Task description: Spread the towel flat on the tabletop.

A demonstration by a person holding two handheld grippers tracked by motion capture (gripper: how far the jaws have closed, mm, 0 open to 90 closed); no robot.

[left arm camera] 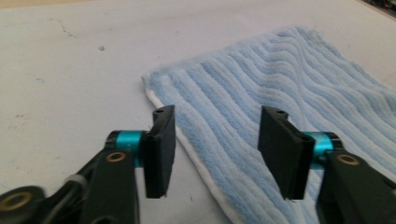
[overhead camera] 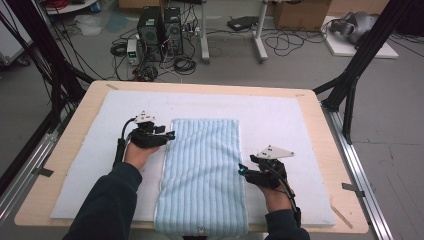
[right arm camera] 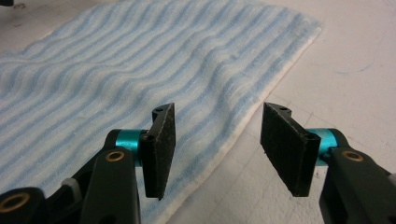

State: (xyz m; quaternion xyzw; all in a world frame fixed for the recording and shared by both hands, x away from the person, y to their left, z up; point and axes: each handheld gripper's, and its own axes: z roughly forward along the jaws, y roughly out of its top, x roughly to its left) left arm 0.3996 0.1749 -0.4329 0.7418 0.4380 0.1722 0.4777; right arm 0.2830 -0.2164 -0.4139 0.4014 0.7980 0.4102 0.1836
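Note:
A light blue ribbed towel (overhead camera: pixel 202 170) lies folded into a long strip down the middle of the white mat, its near end hanging over the table's front edge. My left gripper (overhead camera: pixel 170 135) hovers at the towel's left edge near the far corner, jaws open and empty; in the left gripper view the towel (left arm camera: pixel 280 88) and its white hem pass under my left gripper (left arm camera: pixel 215 149). My right gripper (overhead camera: pixel 242 171) is at the towel's right edge, lower down, open and empty. In the right gripper view the towel (right arm camera: pixel 116 70) edge runs below my right gripper (right arm camera: pixel 217 149).
A white mat (overhead camera: pixel 290 120) covers most of the wooden table (overhead camera: pixel 320 125). Black frame posts stand at both back corners. Computers, cables and boxes sit on the floor beyond the table's far edge.

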